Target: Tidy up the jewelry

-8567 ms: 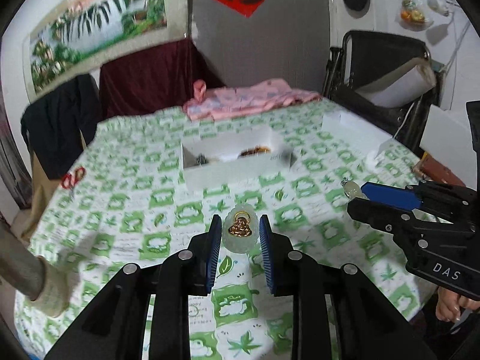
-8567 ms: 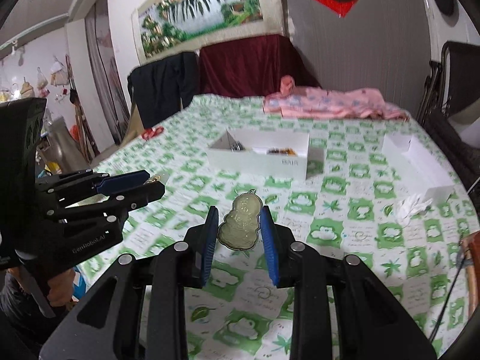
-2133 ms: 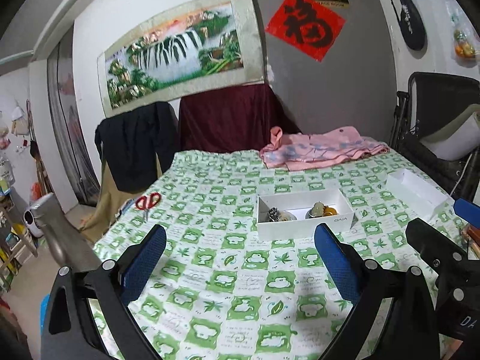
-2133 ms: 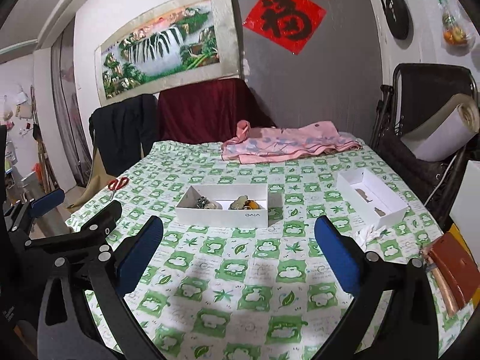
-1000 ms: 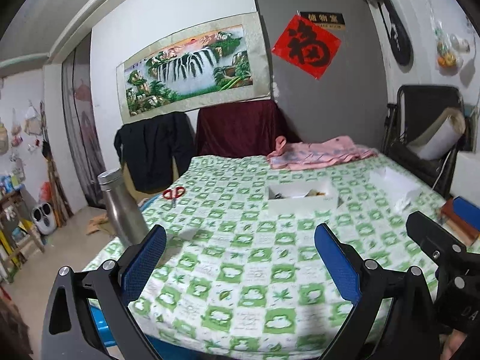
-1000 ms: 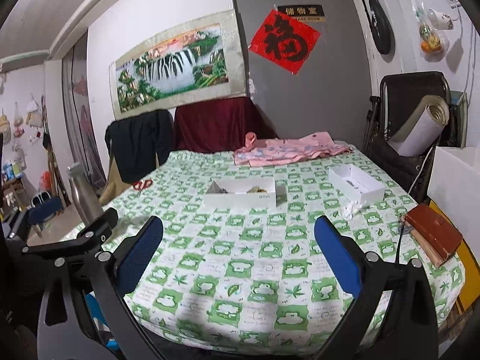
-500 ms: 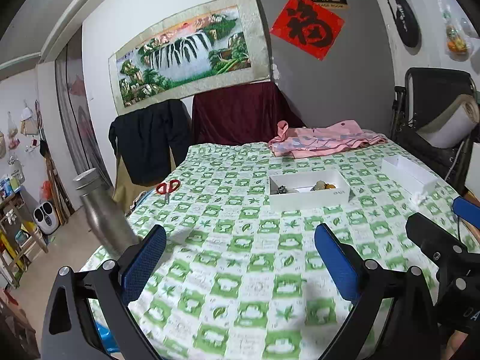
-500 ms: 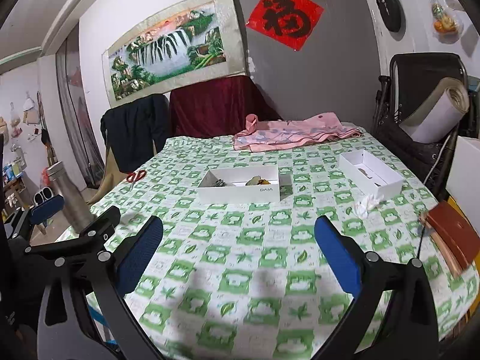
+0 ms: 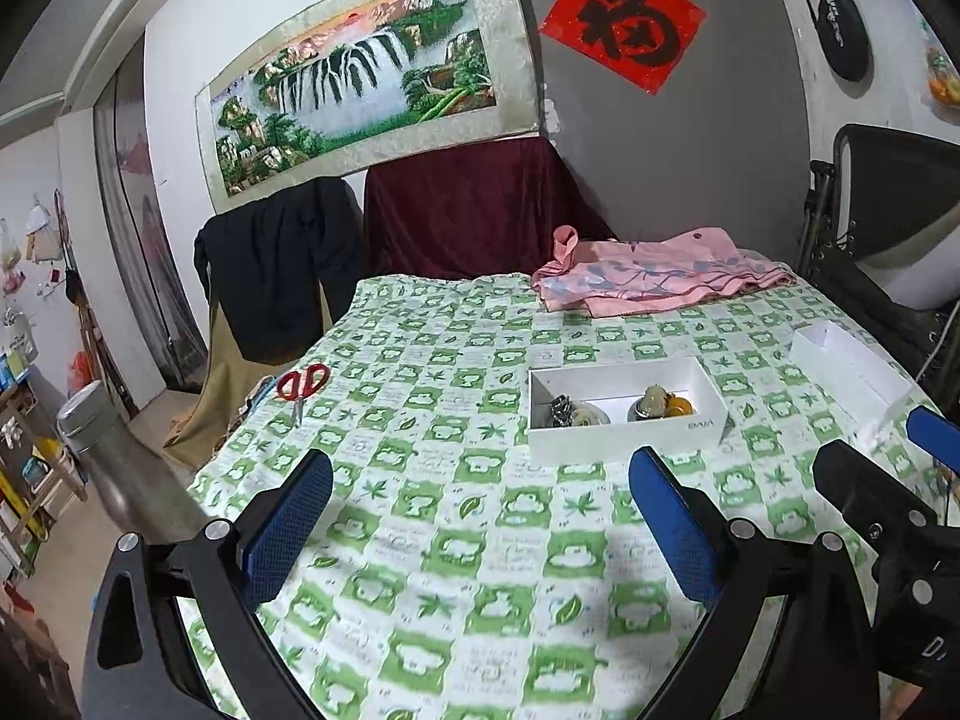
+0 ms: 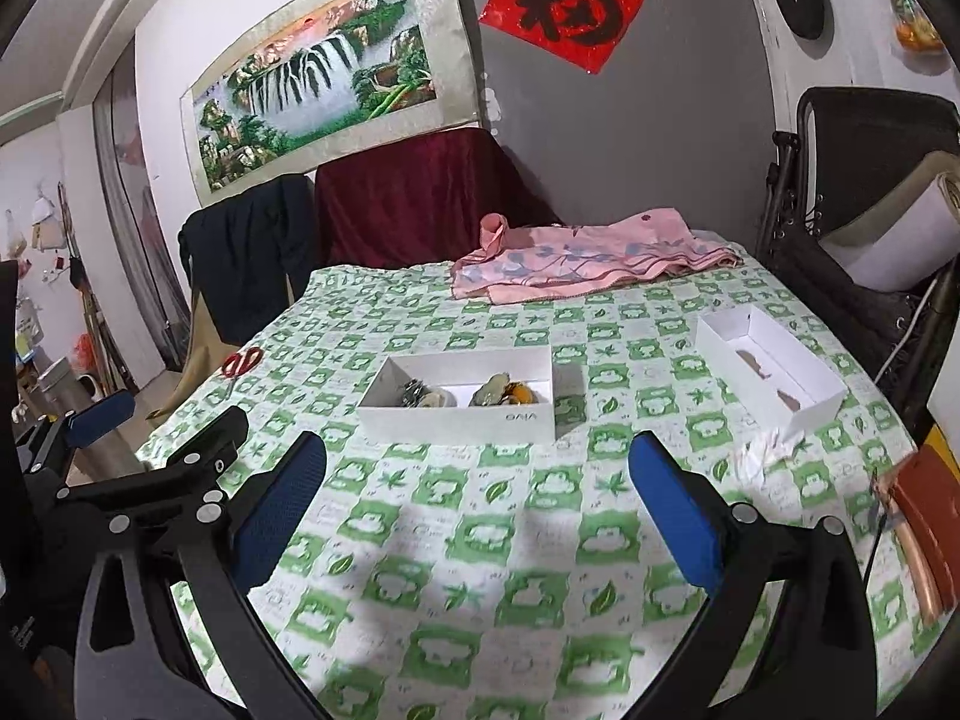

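Note:
A white jewelry box [image 9: 624, 435] [image 10: 456, 417] sits mid-table on the green-and-white checked cloth [image 9: 480, 540]. Several pieces lie inside it: a dark metallic piece [image 9: 561, 408], a pale jade pendant [image 9: 654, 399] and an amber bead [image 9: 681, 407]. My left gripper [image 9: 480, 516] is wide open and empty, held above the near part of the table. My right gripper [image 10: 477, 510] is also wide open and empty, short of the box. Each gripper shows at the edge of the other's view.
A white box lid [image 10: 774, 372] lies at the right, crumpled tissue [image 10: 762, 453] beside it. Red scissors [image 9: 300, 384] lie at the left edge. Pink cloth [image 9: 654, 276] lies at the far side. A brown wallet [image 10: 924, 516] is near right. A steel flask [image 9: 114, 474] stands left.
Both grippers, once shut on pendants, are now open and empty. Over the last second both have moved back toward the table and the box looms larger.

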A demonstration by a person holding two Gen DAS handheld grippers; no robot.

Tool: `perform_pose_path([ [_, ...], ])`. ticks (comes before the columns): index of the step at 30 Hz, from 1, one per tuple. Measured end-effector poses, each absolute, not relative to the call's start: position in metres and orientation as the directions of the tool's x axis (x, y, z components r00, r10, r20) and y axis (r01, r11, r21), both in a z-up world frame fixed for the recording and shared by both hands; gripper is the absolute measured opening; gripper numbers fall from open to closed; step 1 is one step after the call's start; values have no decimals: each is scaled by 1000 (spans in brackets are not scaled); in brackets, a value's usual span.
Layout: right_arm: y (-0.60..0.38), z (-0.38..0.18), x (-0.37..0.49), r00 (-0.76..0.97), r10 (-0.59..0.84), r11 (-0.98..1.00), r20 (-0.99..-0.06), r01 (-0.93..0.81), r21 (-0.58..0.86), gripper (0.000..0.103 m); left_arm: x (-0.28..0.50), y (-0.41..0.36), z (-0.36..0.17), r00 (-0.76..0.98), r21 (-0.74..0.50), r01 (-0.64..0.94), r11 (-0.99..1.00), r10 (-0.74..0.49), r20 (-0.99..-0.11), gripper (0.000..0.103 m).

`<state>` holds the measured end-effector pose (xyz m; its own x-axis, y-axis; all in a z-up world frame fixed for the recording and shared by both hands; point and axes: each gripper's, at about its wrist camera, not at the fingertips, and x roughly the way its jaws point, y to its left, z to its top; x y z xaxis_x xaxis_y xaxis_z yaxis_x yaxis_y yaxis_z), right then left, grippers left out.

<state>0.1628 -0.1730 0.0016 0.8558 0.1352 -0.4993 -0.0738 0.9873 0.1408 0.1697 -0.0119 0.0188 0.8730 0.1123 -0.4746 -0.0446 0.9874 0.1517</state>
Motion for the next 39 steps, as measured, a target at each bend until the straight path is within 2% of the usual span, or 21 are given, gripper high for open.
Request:
perform_pose_path([
  [11, -178, -4, 185, 846, 143, 987, -514, -82, 140, 96, 200, -16, 9, 859, 149, -52, 987, 121, -497, 97],
  [39, -185, -2, 193, 839, 147, 985, -524, -74, 158, 96, 210, -21, 13, 860, 144, -62, 988, 126, -495, 97],
])
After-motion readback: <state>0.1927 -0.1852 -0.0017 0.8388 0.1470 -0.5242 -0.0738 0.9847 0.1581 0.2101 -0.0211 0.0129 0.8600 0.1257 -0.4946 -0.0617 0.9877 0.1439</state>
